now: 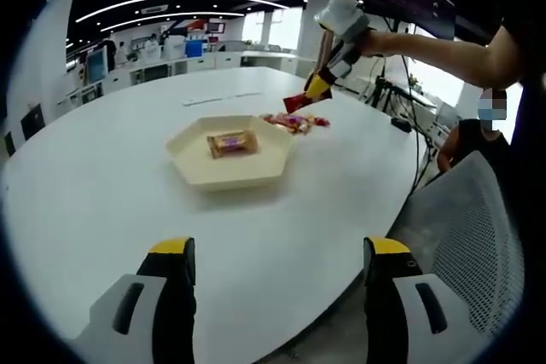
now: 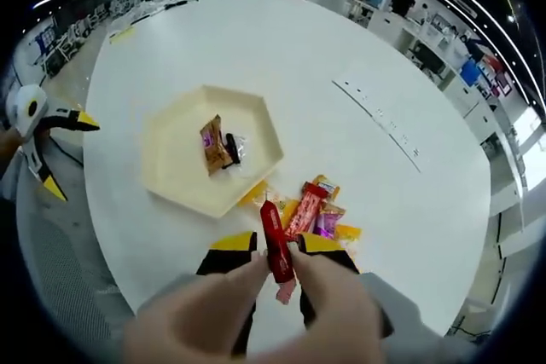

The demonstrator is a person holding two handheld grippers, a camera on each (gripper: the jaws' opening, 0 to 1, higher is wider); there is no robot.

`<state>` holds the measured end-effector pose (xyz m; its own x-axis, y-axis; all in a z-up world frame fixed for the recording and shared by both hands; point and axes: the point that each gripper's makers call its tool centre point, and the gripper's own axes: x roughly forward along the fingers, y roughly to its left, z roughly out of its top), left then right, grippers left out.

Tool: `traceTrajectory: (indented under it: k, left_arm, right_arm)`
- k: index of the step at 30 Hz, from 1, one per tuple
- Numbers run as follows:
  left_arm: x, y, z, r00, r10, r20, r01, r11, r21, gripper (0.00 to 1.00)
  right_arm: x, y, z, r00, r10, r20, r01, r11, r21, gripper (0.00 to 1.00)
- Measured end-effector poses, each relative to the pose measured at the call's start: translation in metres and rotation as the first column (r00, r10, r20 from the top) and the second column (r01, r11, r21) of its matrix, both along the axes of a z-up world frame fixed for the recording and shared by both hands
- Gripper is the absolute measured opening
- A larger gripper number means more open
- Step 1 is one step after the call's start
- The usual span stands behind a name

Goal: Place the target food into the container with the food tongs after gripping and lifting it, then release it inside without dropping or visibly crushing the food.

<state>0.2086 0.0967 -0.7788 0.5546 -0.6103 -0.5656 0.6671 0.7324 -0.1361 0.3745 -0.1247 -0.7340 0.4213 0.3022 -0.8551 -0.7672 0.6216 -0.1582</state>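
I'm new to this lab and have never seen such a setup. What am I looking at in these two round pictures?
A person holds a two-jaw gripper in each hand, and a fisheye camera rides on each. The left gripper view looks over the open left gripper at a white table with a cream hexagonal tray holding a wrapped snack. Beyond it lies a pile of wrapped candies, and the right gripper holds a red packet above the table. The right gripper view looks down on the same tray; its jaws are shut on the red candy bar, lifted above the pile.
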Motion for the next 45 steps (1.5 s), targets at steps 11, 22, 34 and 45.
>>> traceTrajectory:
  k: [11, 22, 34, 45]
  left_arm:
    - [0.002, -0.001, 0.006, 1.0, 0.008, 0.017, -0.007, 1.0, -0.026, 0.79]
    - [0.001, -0.002, 0.008, 1.0, -0.001, 0.029, 0.002, 1.0, -0.026, 0.79]
    - [0.001, -0.002, 0.008, 0.999, -0.007, 0.039, 0.008, 1.0, -0.022, 0.78]
    - [0.001, -0.002, 0.01, 0.999, -0.008, 0.047, 0.009, 1.0, -0.029, 0.78]
  right_arm:
    - [-0.003, -0.011, 0.03, 0.998, -0.017, 0.054, 0.017, 1.0, -0.01, 0.18]
    - [-0.003, -0.013, 0.067, 0.993, -0.012, 0.121, 0.014, 1.0, -0.019, 0.18]
    - [0.0, -0.008, 0.094, 0.984, 0.007, 0.178, 0.0, 0.999, -0.041, 0.18]
    - [0.0, 0.014, 0.106, 0.98, 0.044, 0.196, -0.039, 0.999, -0.031, 0.19]
